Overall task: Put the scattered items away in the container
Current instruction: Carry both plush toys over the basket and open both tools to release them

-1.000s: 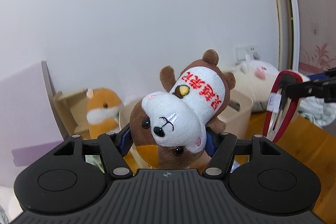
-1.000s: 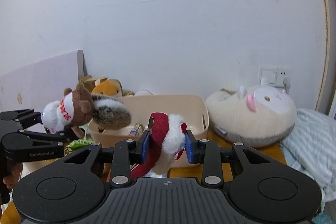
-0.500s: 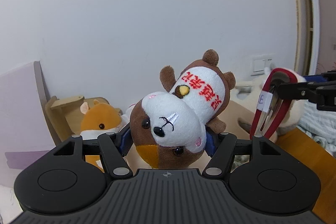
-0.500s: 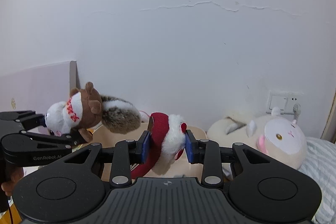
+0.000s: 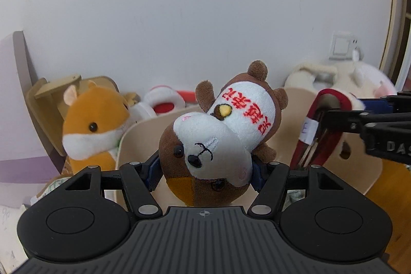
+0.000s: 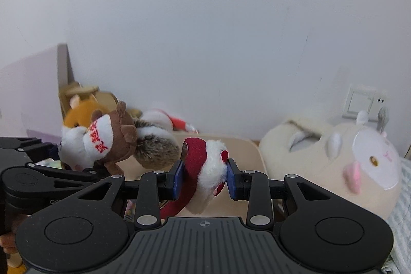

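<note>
White wall (image 5: pixel 205 4); squirrel plush (image 5: pixel 218 145), red characters

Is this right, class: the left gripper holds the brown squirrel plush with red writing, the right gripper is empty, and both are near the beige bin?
Not quite. The right gripper is not empty: in the right wrist view its blue pads are clamped on a red and white plush headband. The rest holds: the left gripper grips the squirrel plush near the beige bin.

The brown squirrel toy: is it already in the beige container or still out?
Still out. The brown squirrel toy is clamped in the left gripper, above the beige container.
</note>
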`<state>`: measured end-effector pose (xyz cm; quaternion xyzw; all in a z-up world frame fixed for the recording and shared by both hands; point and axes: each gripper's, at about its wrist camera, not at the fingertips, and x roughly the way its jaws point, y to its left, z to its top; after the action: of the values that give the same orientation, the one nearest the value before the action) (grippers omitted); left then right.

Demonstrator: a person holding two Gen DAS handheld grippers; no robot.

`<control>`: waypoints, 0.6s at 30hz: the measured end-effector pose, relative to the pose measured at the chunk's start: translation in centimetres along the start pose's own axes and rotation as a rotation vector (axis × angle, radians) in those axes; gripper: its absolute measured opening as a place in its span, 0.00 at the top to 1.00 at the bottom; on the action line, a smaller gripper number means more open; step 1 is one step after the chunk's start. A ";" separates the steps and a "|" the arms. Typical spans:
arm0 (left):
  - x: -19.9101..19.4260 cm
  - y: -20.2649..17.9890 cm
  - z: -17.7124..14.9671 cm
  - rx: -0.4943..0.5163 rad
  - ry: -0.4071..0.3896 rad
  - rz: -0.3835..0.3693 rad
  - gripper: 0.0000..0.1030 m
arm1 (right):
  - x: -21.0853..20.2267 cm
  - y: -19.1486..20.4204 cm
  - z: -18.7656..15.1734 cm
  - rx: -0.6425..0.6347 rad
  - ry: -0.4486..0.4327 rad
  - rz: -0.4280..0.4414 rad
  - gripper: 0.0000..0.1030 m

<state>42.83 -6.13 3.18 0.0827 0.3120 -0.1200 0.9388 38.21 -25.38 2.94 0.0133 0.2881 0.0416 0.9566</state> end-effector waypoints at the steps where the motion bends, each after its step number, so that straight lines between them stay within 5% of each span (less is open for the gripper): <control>1: 0.5 -0.1 -0.1 0.003 0.010 0.002 0.36 | 0.6 0.0 -0.1 0.000 0.014 -0.003 0.69; 14: 3.8 -0.5 -1.9 0.036 0.119 -0.056 0.28 | 4.1 0.2 -2.1 -0.026 0.131 -0.042 0.65; 18: 2.9 -0.8 -2.0 0.044 0.088 -0.063 0.21 | 3.8 0.0 -2.5 -0.015 0.141 -0.044 0.46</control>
<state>43.78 -6.95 -0.22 0.0988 0.3528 -0.1527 0.9178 40.01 -25.01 -1.27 -0.0035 0.3545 0.0234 0.9347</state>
